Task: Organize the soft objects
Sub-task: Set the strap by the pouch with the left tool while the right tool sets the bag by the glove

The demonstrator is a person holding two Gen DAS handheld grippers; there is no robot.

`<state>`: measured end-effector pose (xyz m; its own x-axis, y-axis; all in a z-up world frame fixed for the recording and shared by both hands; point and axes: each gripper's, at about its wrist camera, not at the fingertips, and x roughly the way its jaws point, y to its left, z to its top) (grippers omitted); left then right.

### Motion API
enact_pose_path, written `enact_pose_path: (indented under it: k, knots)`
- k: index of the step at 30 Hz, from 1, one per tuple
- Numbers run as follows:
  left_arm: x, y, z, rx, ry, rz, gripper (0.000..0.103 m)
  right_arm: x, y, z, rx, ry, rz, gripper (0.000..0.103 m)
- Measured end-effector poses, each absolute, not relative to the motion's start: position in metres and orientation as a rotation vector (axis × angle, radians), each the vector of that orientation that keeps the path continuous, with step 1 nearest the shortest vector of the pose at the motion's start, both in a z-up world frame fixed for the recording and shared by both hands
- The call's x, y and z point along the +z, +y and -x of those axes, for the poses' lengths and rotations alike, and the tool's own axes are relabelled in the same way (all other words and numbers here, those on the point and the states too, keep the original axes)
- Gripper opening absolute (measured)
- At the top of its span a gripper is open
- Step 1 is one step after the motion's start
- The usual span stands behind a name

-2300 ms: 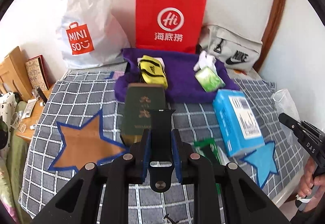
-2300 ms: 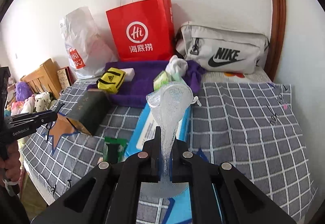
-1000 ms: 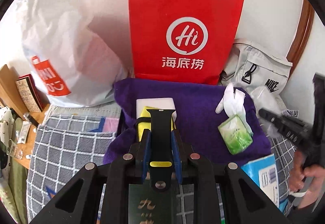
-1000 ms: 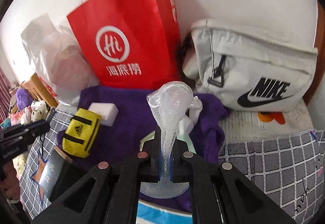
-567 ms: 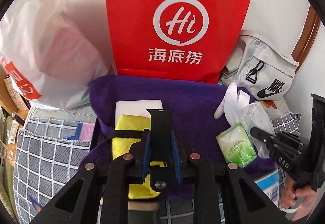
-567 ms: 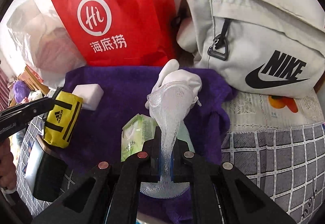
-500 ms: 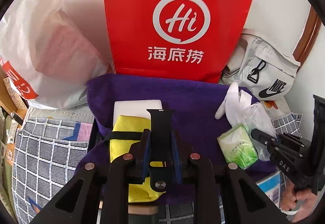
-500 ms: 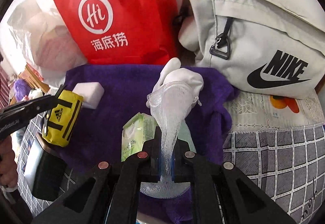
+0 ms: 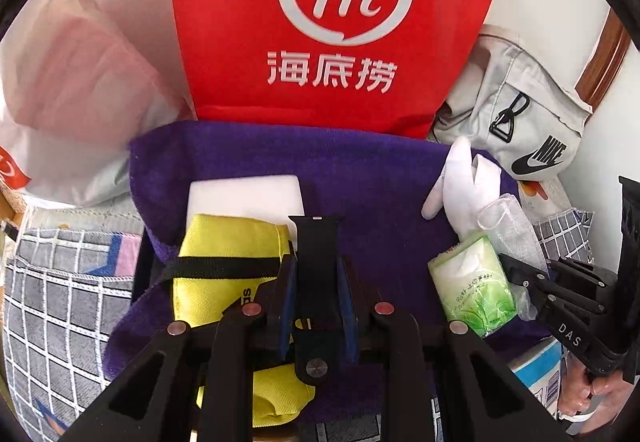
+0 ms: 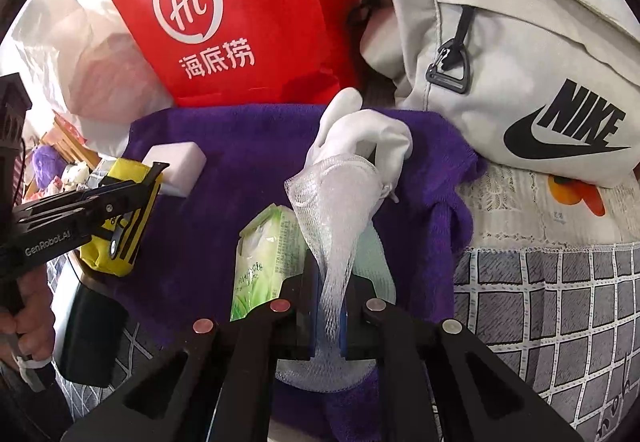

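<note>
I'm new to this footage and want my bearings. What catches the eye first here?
The big red paper bag standing at the back against the wall, with a purple towel spread before it. On the towel lie a yellow pouch at left and a green tissue pack at right.

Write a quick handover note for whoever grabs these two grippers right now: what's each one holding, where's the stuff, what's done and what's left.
Left gripper: shut on the black watch strap, above the yellow pouch.
Right gripper: shut on the white mesh net, over the green tissue pack.
Already on the purple towel: yellow pouch, white sponge block, white glove, tissue pack.
Left to do: set strap and net down on the towel, then release. A blue box lies just off the towel's edge.
</note>
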<state>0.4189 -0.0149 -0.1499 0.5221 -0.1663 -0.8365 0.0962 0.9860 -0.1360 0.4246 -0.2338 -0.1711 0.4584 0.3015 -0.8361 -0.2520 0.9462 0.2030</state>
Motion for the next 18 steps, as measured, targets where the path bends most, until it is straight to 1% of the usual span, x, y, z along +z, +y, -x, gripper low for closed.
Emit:
enact_pose_path:
  k: [6, 7, 9, 11, 12, 13, 15, 17, 18]
  knots:
    - [-0.157, -0.016, -0.421, -0.18, 1.029, 0.105, 0.02, -0.173, -0.227, -0.424, 0.358, 1.038, -0.028, 0.01]
    - [-0.158, -0.016, -0.421, -0.181, 1.03, 0.105, 0.02, -0.172, -0.227, -0.423, 0.362, 1.035, -0.028, 0.012]
    - [-0.158, -0.017, -0.421, -0.18, 1.031, 0.108, 0.02, -0.171, -0.227, -0.423, 0.371, 1.027, -0.036, 0.019]
    - [-0.159, -0.016, -0.421, -0.182, 1.032, 0.11, 0.02, -0.169, -0.229, -0.422, 0.387, 1.023, -0.048, 0.037]
    - [-0.159, -0.016, -0.421, -0.185, 1.035, 0.111, 0.02, -0.169, -0.228, -0.421, 0.395, 1.018, -0.047, 0.041]
    - [-0.159, -0.018, -0.421, -0.187, 1.037, 0.111, 0.02, -0.167, -0.228, -0.42, 0.396, 1.012, -0.042, 0.043]
    - [-0.158, -0.017, -0.42, -0.189, 1.044, 0.107, 0.024, -0.165, -0.228, -0.419, 0.398, 1.007, -0.037, 0.044]
    - [-0.156, -0.017, -0.419, -0.187, 1.041, 0.111, 0.027, -0.164, -0.227, -0.419, 0.402, 1.007, -0.039, 0.05]
    - [-0.155, -0.016, -0.418, -0.188, 1.04, 0.11, 0.029, -0.162, -0.227, -0.419, 0.397, 1.001, -0.035, 0.051]
